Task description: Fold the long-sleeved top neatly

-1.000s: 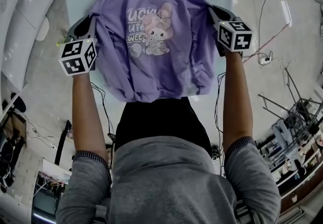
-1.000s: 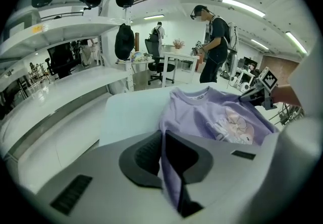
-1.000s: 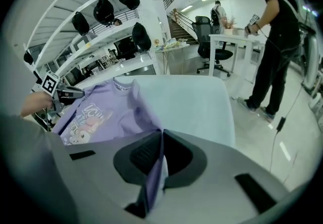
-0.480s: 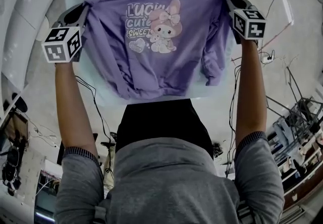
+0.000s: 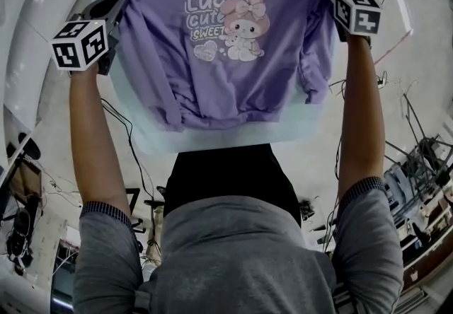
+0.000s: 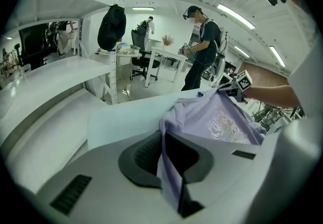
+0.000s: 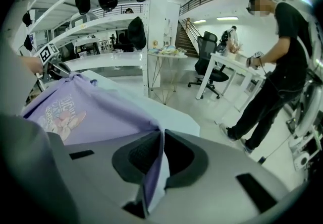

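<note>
Fig. The purple long-sleeved top (image 5: 226, 58) lies print-up, spread over the table (image 5: 145, 132), hem toward the table's near edge. Your left tongs (image 6: 170, 167) and right tongs (image 7: 154, 167) are each clenched on a shoulder fold toward the table's far edge. The cloth looks soft, light and limp, likely to drape and slide, so take hold at the seams: shoulders, cuffs, hem.

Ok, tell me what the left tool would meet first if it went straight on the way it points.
Beyond the purple top it grips, the left tool would probably meet the pale table first; depth is unclear.
</note>
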{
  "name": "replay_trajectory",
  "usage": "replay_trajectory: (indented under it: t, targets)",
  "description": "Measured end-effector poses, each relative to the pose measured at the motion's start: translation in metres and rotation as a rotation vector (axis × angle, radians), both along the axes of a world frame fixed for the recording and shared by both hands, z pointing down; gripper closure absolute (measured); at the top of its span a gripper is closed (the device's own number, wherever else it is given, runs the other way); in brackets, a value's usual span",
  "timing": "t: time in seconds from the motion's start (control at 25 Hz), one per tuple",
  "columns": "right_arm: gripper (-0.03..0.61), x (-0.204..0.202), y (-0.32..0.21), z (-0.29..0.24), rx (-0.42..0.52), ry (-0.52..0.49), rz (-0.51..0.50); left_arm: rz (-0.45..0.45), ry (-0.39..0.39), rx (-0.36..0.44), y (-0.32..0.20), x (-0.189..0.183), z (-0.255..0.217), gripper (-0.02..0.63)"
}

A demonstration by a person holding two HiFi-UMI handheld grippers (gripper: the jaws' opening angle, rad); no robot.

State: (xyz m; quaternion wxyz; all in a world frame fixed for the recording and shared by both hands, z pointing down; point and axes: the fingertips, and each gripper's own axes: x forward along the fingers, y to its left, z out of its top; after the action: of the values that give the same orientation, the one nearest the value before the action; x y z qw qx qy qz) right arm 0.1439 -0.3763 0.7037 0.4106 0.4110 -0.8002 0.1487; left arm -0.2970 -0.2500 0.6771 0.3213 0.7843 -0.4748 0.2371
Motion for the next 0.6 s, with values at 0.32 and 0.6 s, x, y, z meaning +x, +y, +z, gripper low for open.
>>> replay_trajectory:
  t: [0.32,0.6]
  targets:
    - [0.268,0.037,0.024,-0.008,-0.087,-0.073,0.070,-0.181,-0.018,-0.033,0.007,-0.007,-0.008,0.368]
    - [0.229,0.027,0.078,-0.041,-0.055,-0.155,0.080,-0.218,-0.109,0.036,0.058,0.007,-0.036,0.363]
